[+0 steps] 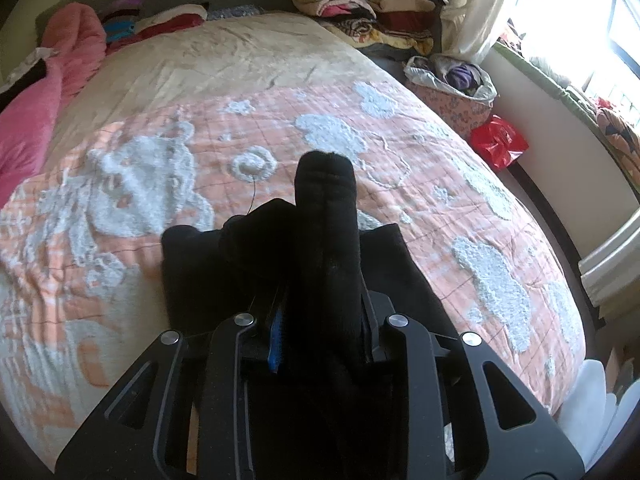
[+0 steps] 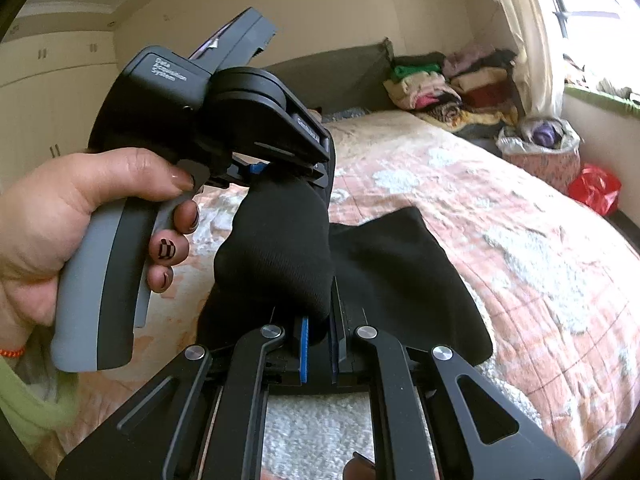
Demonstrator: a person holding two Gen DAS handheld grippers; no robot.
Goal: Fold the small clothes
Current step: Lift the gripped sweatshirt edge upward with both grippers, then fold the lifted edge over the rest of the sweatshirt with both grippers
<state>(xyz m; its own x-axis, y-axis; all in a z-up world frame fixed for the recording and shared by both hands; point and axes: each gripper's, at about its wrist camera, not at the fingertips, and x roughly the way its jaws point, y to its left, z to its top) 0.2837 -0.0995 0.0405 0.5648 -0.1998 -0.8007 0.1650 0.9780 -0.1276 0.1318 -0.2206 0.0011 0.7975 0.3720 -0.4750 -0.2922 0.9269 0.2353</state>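
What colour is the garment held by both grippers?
Black; the right wrist view shows it best.

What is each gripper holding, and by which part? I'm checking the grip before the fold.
Both grip the black sock: the left gripper at its upper end, the right gripper at its lower end.

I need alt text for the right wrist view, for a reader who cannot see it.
Two hand-held grippers grip one black garment above a bed: the right hand-held gripper, in the foreground, is shut on its lower edge, and the left hand-held gripper, held by a hand, clamps its top. More black cloth lies on the orange quilt.
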